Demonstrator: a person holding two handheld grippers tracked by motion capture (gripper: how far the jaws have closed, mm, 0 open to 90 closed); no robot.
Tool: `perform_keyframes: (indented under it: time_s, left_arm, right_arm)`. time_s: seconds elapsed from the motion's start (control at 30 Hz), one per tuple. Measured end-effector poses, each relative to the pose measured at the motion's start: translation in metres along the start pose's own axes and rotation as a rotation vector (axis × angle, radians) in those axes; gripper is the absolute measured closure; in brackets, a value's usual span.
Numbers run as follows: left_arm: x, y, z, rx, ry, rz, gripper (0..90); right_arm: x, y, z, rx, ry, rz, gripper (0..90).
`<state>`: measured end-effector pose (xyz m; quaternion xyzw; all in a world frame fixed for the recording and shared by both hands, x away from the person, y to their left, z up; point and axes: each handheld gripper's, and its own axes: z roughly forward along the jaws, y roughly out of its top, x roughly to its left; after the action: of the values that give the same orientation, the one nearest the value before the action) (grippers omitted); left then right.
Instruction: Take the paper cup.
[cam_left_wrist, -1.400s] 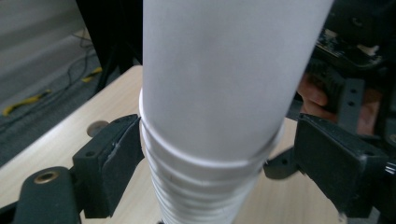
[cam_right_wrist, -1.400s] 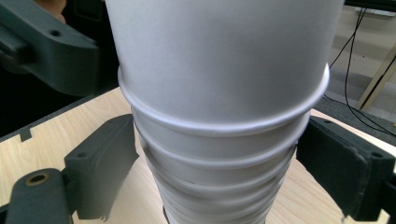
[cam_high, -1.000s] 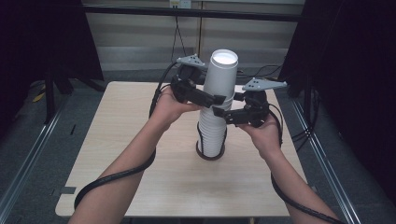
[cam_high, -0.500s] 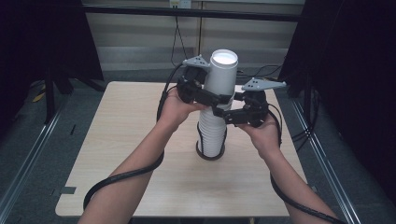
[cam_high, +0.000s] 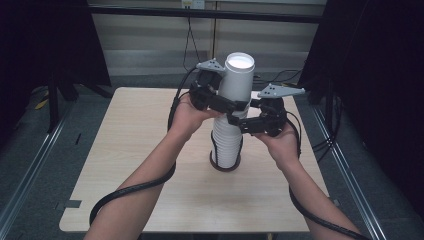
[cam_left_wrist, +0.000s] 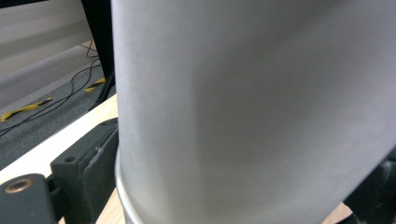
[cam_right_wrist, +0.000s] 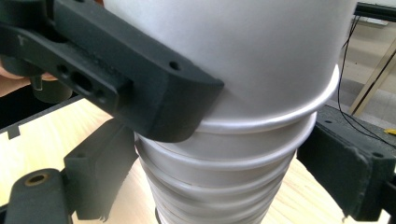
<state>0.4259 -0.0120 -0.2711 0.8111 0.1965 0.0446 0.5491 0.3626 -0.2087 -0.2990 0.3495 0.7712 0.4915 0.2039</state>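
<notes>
A tall stack of upturned white paper cups (cam_high: 227, 145) stands in a black ring (cam_high: 225, 167) at mid-table. The top cup (cam_high: 235, 80) sits raised on the stack and leans slightly right. My left gripper (cam_high: 235, 106) comes in from the left and is shut on that top cup (cam_left_wrist: 257, 102) just above its rim. Its dark jaw crosses the right gripper view. My right gripper (cam_high: 234, 122) reaches in from the right, lower down. Its jaws have just been closing, with the cup stack (cam_right_wrist: 219, 186) between them, and both pads (cam_right_wrist: 98, 172) lie against its rims.
The light wooden table (cam_high: 125, 165) has bare room on both sides of the stack. Black cables trail from both grippers along the forearms. Dark curtains and floor rails flank the table, with a grey wall behind.
</notes>
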Motion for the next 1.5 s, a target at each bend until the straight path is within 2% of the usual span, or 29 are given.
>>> perform_keyframes:
  time_s: [0.13,0.37,0.53,0.63,0.73,0.8,1.0,1.1,1.23,1.5]
  left_arm:
    - [0.0,0.0,0.0,-0.001,-0.002,-0.001,7.3]
    - [0.0,0.0,0.0,-0.002,-0.002,-0.002,7.3]
    - [0.0,0.0,0.0,0.0,0.0,-0.001,7.3]
    - [-0.001,0.0,0.0,0.004,0.0,0.005,7.4]
    - [-0.001,0.0,0.0,0.005,0.006,-0.003,7.4]
    - [-0.001,0.001,-0.001,0.011,0.007,0.002,7.3]
    - [-0.001,0.003,-0.001,0.024,0.016,0.0,7.2]
    - [-0.003,0.003,-0.002,0.005,0.025,-0.004,7.6]
    - [-0.003,0.006,-0.004,-0.025,0.013,-0.003,8.3]
    - [-0.002,0.012,-0.008,-0.042,0.006,-0.013,9.5]
  right_arm:
    - [0.001,0.0,-0.002,0.0,-0.01,-0.005,11.9]
    - [0.001,-0.001,-0.006,-0.014,-0.004,0.015,11.3]
    - [0.001,0.003,-0.011,-0.045,-0.003,0.013,11.3]
    - [0.002,0.006,-0.009,-0.035,-0.023,0.003,10.5]
    - [0.002,0.006,-0.007,-0.042,-0.022,0.007,10.4]
    - [0.004,0.006,-0.006,-0.032,-0.028,-0.02,12.0]
    - [0.005,0.006,-0.006,-0.023,-0.031,-0.032,13.5]
    - [0.005,0.008,-0.006,-0.01,-0.032,-0.033,13.9]
    - [0.005,0.009,-0.007,0.002,-0.034,-0.043,14.7]
    - [0.005,0.008,-0.007,-0.006,-0.033,-0.047,14.9]
